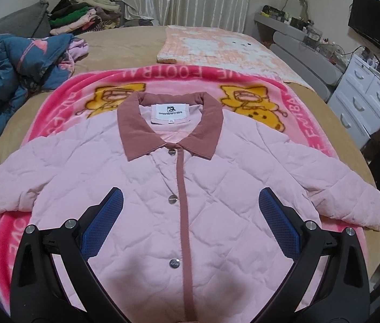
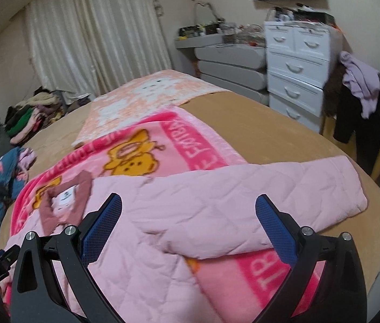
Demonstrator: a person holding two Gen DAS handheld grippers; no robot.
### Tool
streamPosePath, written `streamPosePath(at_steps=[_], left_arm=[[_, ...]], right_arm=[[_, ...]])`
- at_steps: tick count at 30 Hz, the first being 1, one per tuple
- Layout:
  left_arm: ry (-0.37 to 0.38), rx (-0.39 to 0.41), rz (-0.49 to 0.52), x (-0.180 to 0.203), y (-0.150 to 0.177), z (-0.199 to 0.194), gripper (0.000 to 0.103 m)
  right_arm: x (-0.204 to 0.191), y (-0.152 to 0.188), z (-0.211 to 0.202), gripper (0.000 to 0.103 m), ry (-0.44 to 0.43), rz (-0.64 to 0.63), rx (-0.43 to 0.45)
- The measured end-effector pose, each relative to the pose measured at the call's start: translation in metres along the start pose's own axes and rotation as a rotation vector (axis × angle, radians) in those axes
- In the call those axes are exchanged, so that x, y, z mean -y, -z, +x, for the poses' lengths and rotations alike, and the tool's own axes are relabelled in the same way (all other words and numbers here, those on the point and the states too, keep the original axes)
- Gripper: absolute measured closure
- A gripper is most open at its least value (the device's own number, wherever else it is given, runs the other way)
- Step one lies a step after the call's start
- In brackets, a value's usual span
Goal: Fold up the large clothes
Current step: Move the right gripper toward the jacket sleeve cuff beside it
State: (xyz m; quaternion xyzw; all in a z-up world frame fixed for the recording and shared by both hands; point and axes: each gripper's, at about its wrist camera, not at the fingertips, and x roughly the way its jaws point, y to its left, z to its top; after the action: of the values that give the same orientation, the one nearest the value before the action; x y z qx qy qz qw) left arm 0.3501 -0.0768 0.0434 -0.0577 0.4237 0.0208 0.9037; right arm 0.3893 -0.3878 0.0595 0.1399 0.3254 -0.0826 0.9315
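A pink quilted jacket point(image 1: 141, 177) with a dusty-rose collar point(image 1: 147, 132) lies flat and buttoned, front up, on a pink cartoon blanket point(image 1: 292, 99), both sleeves spread sideways. My left gripper point(image 1: 190, 202) hovers open above the jacket's chest, its blue pads either side of the rose placket, nothing between them. In the right wrist view the jacket's right sleeve point(image 2: 257, 196) stretches out over the blanket point(image 2: 190, 145) and tan bed. My right gripper point(image 2: 188, 210) is open above that sleeve near the shoulder, holding nothing.
A crumpled blue floral quilt point(image 1: 9, 70) lies at the bed's left. A folded peach blanket point(image 1: 217, 43) sits farther back. A clothes pile point(image 1: 82, 16) is at the head by the curtains. White drawers point(image 2: 295, 72) and hung clothes point(image 2: 362, 94) stand right of the bed.
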Motion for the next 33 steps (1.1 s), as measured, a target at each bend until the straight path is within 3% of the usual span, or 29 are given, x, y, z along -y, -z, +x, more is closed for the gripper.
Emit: streamPosePath(at_steps=[21, 33], left_arm=[[-0.010, -0.088, 0.087, 0.076, 0.014, 0.061, 0.008], [-0.033, -0.125, 0.130, 0.104, 0.026, 0.087, 0.008]], right_arm=[[0.143, 0.008, 0.038, 0.004, 0.282, 0.262, 0.000], [0.219, 0.031, 0.069, 0.004, 0.341, 0.523, -0.057]])
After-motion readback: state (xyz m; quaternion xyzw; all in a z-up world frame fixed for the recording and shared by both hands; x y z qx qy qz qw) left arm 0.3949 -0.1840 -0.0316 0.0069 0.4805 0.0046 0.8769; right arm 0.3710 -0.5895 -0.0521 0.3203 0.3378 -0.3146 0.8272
